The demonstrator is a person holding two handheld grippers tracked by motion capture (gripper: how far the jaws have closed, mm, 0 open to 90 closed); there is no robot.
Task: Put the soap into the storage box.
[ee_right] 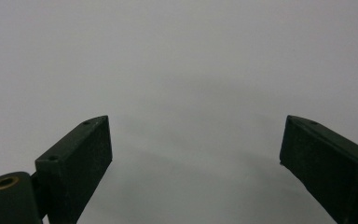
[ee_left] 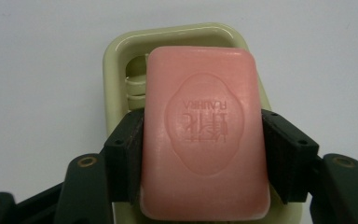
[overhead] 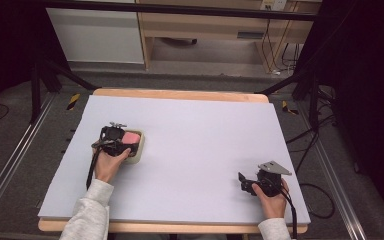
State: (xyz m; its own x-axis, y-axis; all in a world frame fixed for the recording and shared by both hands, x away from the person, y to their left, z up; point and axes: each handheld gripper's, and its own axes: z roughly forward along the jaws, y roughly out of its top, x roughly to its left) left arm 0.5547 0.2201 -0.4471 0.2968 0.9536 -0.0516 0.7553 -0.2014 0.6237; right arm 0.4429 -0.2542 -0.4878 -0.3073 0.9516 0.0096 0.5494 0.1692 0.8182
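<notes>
Left tongs (ee_left: 203,140) clamped on pink soap bar (ee_left: 204,140), jaws pressing both long sides; bar lies over pale green soap dish (ee_left: 116,60) at left of surface (overhead: 200,130). Right tongs (ee_right: 196,163) open, nothing between them, near right front edge.

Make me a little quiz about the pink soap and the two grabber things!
1. True or false: the left hand-held gripper is shut on the pink soap.
2. What is under the soap? A) a blue cup B) a pale green soap dish C) a book
3. Fill in: the right hand-held gripper has its jaws ____, with nothing between them.

Key: 1 true; 2 B; 3 open.
</notes>
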